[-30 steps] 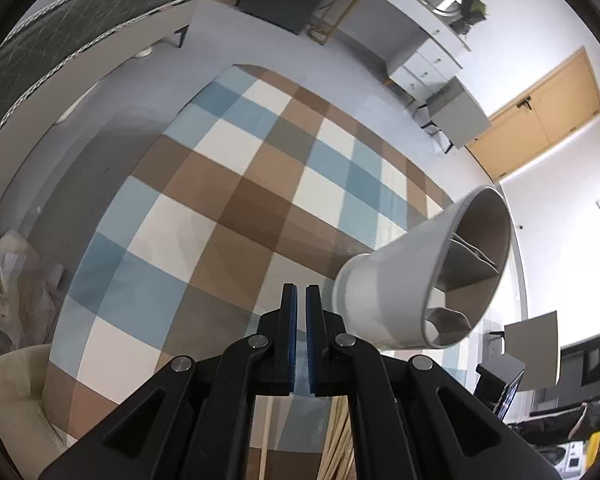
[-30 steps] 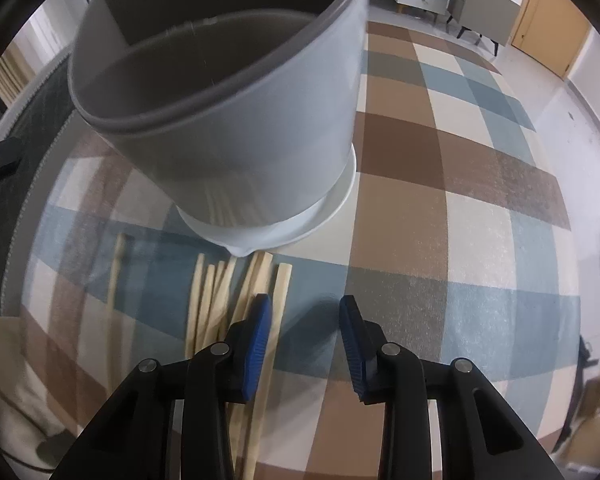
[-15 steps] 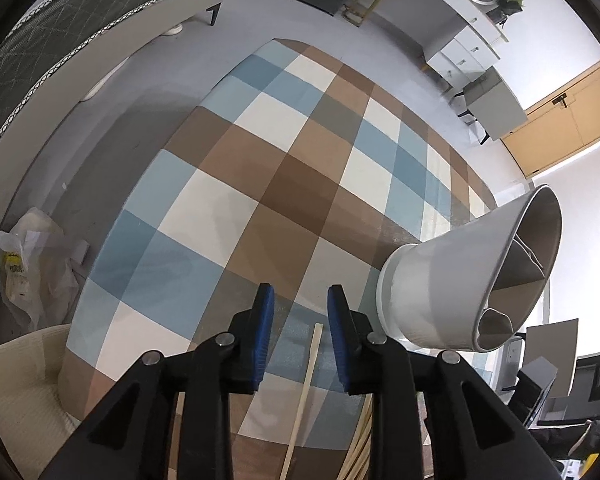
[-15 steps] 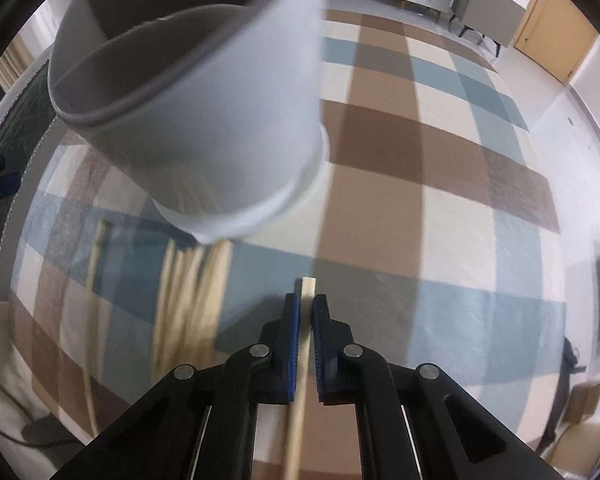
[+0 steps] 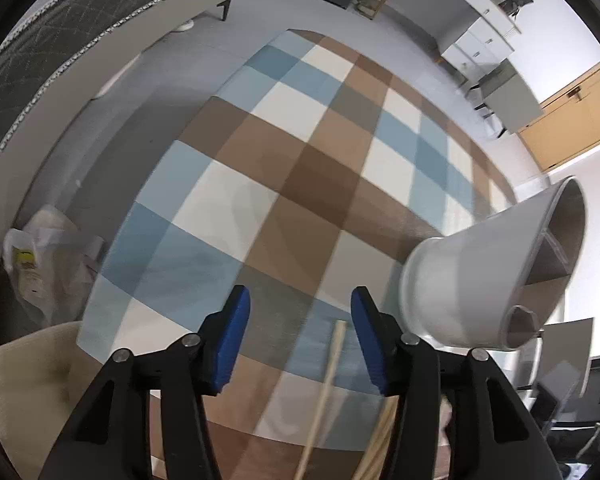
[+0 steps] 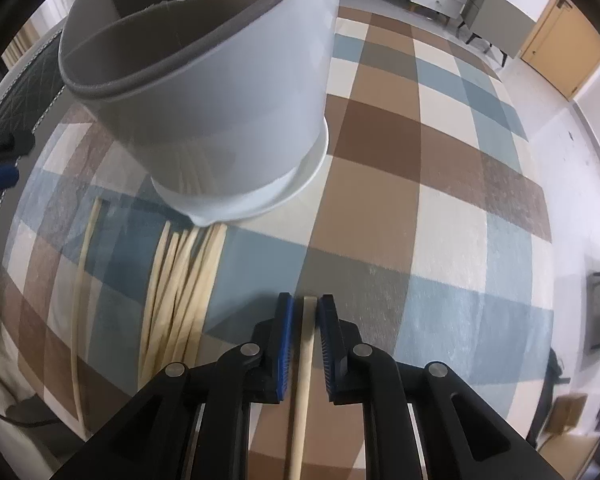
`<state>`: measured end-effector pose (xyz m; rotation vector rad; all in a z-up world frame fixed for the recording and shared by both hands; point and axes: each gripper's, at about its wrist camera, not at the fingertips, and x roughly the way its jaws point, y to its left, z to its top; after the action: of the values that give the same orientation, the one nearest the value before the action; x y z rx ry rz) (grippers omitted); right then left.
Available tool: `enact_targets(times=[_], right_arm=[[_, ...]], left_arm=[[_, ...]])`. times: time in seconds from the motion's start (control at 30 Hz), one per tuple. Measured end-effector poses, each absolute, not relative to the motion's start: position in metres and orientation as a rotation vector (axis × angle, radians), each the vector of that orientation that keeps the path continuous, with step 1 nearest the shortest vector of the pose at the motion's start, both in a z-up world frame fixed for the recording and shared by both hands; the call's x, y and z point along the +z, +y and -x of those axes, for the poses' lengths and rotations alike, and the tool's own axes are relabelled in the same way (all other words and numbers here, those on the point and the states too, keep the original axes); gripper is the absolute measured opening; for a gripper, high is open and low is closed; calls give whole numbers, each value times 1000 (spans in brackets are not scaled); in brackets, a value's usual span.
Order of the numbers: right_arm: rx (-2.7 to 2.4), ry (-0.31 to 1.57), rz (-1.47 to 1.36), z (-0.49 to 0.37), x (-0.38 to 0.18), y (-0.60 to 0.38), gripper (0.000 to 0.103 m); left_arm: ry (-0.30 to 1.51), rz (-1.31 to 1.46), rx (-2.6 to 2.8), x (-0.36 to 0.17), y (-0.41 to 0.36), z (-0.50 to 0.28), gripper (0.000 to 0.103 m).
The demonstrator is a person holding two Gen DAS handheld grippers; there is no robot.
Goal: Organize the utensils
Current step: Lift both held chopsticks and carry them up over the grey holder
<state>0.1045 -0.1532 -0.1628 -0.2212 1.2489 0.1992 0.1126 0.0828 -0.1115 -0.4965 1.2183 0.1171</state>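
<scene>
Between the right gripper's [image 6: 304,310] slightly opening fingers, a chopstick [image 6: 303,368] lies lengthwise, tip toward the white holder [image 6: 236,120]; the pads stand just off it. The left gripper [image 5: 298,336] is opening, released, above the checked tabletop [image 5: 300,168], another chopstick [image 5: 328,380] pointing forward between its fingers.

the left gripper [image 5: 300,336], shut a second ago, is opening, and a lone chopstick [image 5: 324,392] now lies between its jaws untouched. the right gripper [image 6: 304,324], open beside the chopstick pile [image 6: 180,300] before, now has one chopstick [image 6: 305,360] between its jaws, which are opening slightly.
</scene>
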Motion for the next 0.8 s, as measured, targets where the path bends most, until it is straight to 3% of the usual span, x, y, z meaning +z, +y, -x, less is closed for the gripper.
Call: enact_targets(times=[0.07, 0.1, 0.2, 0.43, 0.8], right_arm=[[206, 1235, 207, -105, -163, -156, 12], [217, 1230, 188, -105, -163, -157, 7], [225, 1211, 123, -106, -163, -167, 6], [229, 1106, -181, -115, -135, -208, 6], [226, 948, -469, -120, -98, -253, 6]], left_arm=[[1231, 458, 134, -117, 81, -113, 50], [1236, 438, 136, -120, 80, -114, 51], [1262, 305, 60, -134, 63, -114, 61], [1352, 272, 42, -158, 52, -115, 63], [1315, 5, 17, -162, 8, -109, 65]])
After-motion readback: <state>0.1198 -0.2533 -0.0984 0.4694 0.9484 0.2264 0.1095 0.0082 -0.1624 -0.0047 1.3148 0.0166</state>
